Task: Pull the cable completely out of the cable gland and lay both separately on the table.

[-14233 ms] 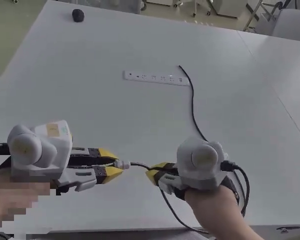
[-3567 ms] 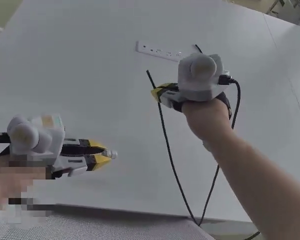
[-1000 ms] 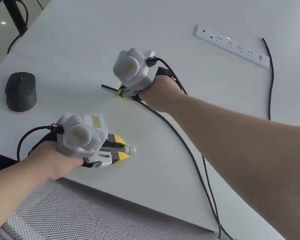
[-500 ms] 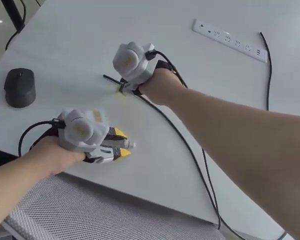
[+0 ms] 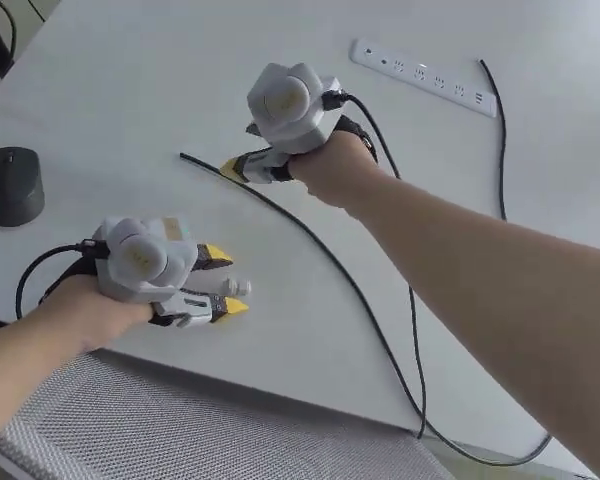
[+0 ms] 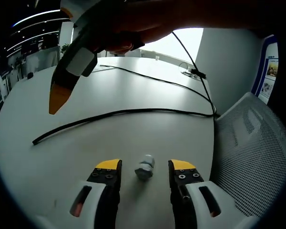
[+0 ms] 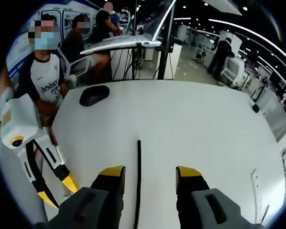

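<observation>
Head view: left gripper (image 5: 227, 281) low at the near edge of the table (image 5: 130, 90), jaws apart, gland (image 5: 242, 288) just at its tips, holding nothing as far as I can judge. Right gripper (image 5: 235, 168) is further in, tips down over the cable (image 5: 320, 248), which lies flat and runs from its free end near the tips back off the near edge. Mouse (image 5: 8, 185) far left, power strip (image 5: 425, 75) at the back, both well apart from the work. Left gripper view: jaws wide, small white gland sits on the table between them, touching neither jaw, so it looks set down. The cable lies across the table beyond it, well apart from the gland; right gripper's yellow tip hangs above the cable. Right gripper view: jaws open, cable runs up between them with its bare end just ahead, no pinch, so it looks laid down too. Judgement: cable is fully out of the gland and the two lie separate, task is near done; only backing both grippers away is left.
</observation>
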A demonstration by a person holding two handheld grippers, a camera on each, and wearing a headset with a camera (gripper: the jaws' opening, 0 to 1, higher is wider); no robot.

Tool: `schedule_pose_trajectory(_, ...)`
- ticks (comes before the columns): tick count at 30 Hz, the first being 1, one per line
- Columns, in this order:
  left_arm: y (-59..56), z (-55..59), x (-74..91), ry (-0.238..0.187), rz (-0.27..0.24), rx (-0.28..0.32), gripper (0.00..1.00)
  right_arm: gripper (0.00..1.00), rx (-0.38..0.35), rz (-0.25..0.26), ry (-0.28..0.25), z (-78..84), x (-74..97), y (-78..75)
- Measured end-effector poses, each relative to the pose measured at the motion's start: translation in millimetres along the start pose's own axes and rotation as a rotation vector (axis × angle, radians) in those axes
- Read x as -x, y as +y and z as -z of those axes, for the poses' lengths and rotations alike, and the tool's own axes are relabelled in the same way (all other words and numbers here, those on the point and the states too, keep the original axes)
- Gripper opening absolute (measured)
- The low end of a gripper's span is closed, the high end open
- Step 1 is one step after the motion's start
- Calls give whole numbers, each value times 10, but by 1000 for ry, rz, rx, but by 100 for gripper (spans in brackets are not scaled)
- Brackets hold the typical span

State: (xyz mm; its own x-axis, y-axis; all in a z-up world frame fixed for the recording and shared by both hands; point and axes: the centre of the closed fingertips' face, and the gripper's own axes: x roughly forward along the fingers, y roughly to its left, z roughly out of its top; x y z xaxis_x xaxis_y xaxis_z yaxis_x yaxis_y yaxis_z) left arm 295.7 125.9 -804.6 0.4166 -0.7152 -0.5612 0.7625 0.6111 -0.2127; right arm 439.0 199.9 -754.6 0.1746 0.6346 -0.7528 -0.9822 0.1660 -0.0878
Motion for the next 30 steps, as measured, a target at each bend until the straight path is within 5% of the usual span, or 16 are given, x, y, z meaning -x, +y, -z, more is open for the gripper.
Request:
schedule_pose_trajectory(4, 4, -44, 57, 1, -1, -2, 44, 44, -54, 42, -76, -103, 257, -43)
schedule_pose_trajectory(12, 101, -154, 299, -48, -48, 43, 52, 53, -63, 116, -120, 27, 741, -5)
schedule_pose_trajectory(15, 110, -189, 411, -56, -61, 45, 53, 57, -126, 152, -170, 46, 955, -13)
schedule_pose_trajectory(21, 133, -291, 602, -95, -90, 60, 58, 62, -220, 212, -253, 202, 1508, 40)
schedule_pose_trajectory(25, 136, -330, 725, -90, -110, 46, 61, 68, -210, 244, -272, 321, 1799, 119)
schedule_pose_trajectory(30, 120, -441, 939, -142, -132, 88, 64, 73, -296, 305, -337, 475, 2118, 128)
